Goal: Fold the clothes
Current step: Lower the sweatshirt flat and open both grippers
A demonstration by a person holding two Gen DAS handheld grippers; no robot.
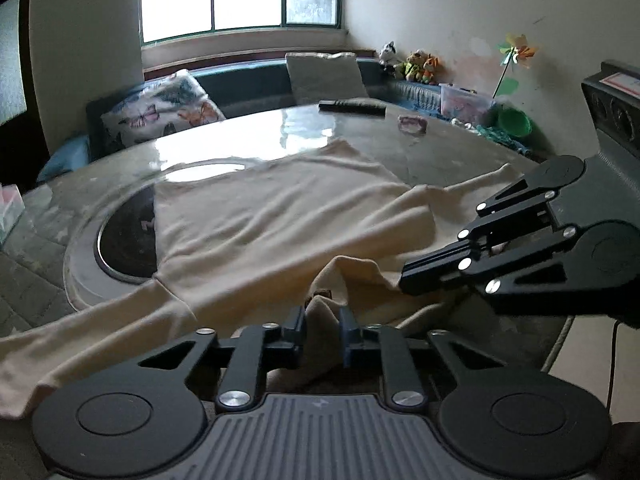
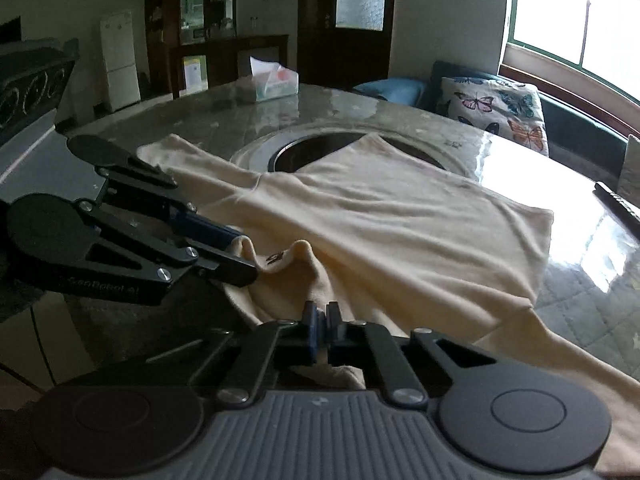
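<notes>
I see cream shirt [image 1: 280, 216] spread flat across round table [image 1: 440, 160], body covering part of dark centre well [image 1: 128, 240], one sleeve trailing toward table's near edge. My left gripper [image 1: 323, 332] clamped on bunched collar fabric at near edge. My right gripper [image 2: 322, 320] pinched tight on same collar edge, just beside left. Tissue box [image 2: 276, 80] at far edge. Butterfly pillow [image 1: 160, 116] on bench beyond table.

left gripper [image 1: 323, 326]: black linkage arms, silver screws, blue-tinted finger pads, round black discs, ribbed grey housing
right gripper [image 2: 322, 322]: same build, blue pads
marking: faint pale lettering on left gripper's arm, right wrist view
cable: thin, dark, below right gripper
</notes>
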